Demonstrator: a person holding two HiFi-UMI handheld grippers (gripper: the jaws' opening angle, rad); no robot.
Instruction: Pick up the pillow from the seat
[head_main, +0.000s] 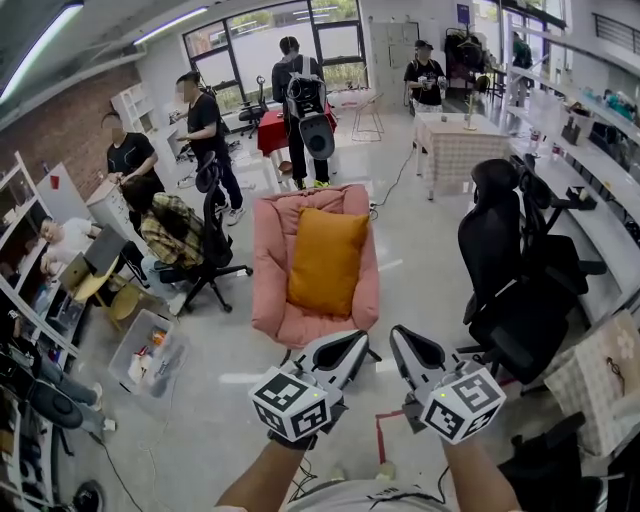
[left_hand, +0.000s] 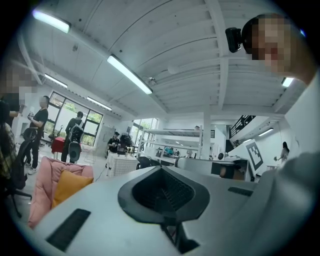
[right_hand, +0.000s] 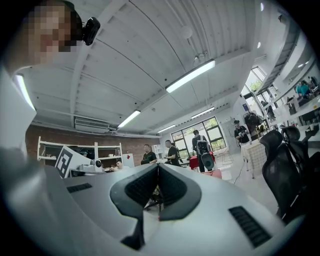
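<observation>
An orange pillow (head_main: 326, 261) leans upright against the back of a pink padded seat (head_main: 273, 260) in the middle of the floor. It also shows at the lower left in the left gripper view, as the orange pillow (left_hand: 67, 185) on the pink seat (left_hand: 41, 186). My left gripper (head_main: 358, 340) and right gripper (head_main: 398, 335) hang side by side just short of the seat's front edge. Both point toward it, both are shut, and neither holds anything. In the gripper views, the left gripper (left_hand: 160, 168) and the right gripper (right_hand: 158, 166) show their jaws meeting at the tips.
Black office chairs (head_main: 502, 262) stand close on the right. A person sits on a chair (head_main: 176, 236) to the left of the seat, near a clear plastic bin (head_main: 146, 357). More people stand behind it, beside a red table (head_main: 272, 126) and a checked table (head_main: 456, 142).
</observation>
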